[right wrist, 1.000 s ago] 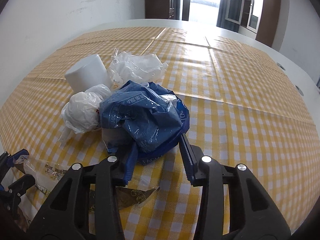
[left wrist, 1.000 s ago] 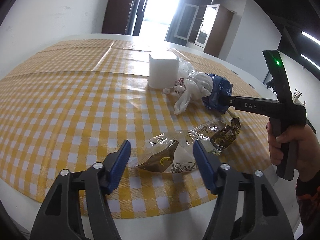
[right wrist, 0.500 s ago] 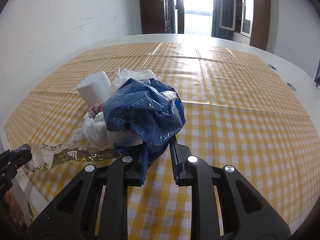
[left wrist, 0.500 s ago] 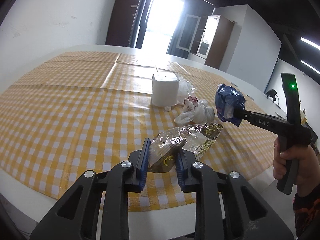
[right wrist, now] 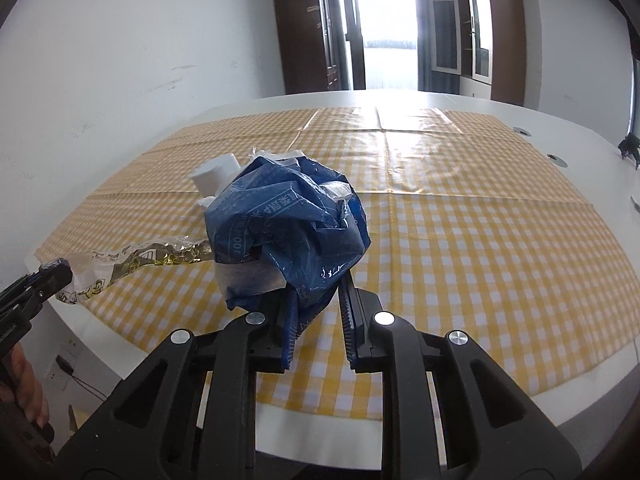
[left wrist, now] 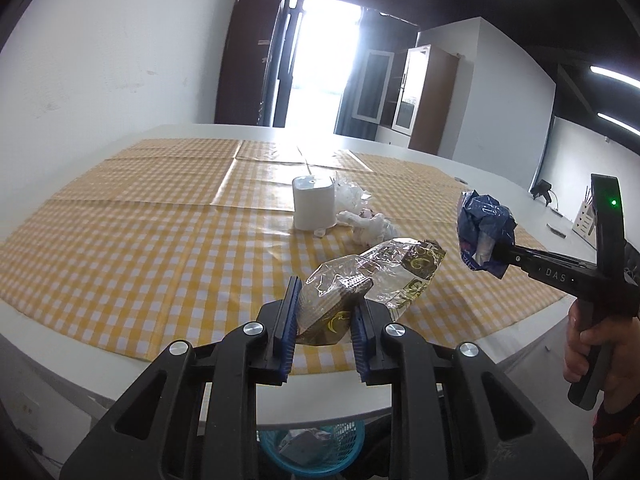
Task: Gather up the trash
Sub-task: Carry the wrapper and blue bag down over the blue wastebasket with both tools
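Note:
My left gripper (left wrist: 325, 308) is shut on a clear and gold snack wrapper (left wrist: 372, 276), lifted above the table's near edge. It also shows in the right wrist view (right wrist: 132, 258). My right gripper (right wrist: 318, 312) is shut on a crumpled blue plastic bag (right wrist: 288, 232), held in the air above the yellow checked tablecloth (right wrist: 460, 232). The bag also shows at the right of the left wrist view (left wrist: 484, 228). A crumpled white bag (left wrist: 370, 226) and clear plastic (left wrist: 350, 196) lie on the cloth.
A white container (left wrist: 313, 206) stands mid-table beside the loose plastic. A teal basket (left wrist: 312, 450) with some trash sits on the floor below the table's near edge. Cabinets and a bright doorway stand beyond the table's far end.
Both grippers closed on their items and lifted: the left took the snack wrapper, the right took the blue bag. Both have pulled back towards the table's near edge and risen.

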A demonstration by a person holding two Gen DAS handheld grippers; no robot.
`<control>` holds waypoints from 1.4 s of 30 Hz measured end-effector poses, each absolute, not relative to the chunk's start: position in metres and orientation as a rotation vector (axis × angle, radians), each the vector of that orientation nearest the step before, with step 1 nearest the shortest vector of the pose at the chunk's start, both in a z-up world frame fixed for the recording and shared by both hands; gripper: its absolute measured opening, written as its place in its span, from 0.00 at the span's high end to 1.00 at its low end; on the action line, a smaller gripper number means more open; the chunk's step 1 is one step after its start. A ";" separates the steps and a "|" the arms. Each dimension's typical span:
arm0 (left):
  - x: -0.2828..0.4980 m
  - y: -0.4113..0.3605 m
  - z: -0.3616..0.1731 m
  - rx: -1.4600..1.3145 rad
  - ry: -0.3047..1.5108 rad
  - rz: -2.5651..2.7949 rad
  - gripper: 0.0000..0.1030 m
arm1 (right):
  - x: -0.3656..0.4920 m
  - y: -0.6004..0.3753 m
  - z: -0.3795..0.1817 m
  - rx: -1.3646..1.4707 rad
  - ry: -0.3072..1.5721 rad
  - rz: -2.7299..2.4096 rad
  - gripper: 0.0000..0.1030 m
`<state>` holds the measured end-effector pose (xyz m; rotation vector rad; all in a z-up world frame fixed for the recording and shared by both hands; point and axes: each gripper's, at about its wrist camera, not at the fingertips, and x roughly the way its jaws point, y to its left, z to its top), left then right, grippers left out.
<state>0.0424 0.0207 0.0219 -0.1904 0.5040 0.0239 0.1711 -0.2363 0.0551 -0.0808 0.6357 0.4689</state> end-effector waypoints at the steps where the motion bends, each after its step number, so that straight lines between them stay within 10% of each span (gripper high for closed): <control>1: 0.037 0.019 0.022 -0.189 0.502 0.025 0.78 | 0.167 -0.237 0.056 -0.080 0.631 0.474 0.83; 26: -0.089 0.011 0.011 -0.167 0.591 -0.057 0.79 | 0.013 -0.254 0.033 -0.121 0.557 0.601 0.83; 42: -0.070 0.007 -0.097 -0.206 0.838 -0.040 0.79 | -0.001 -0.243 -0.049 -0.138 0.772 0.664 0.83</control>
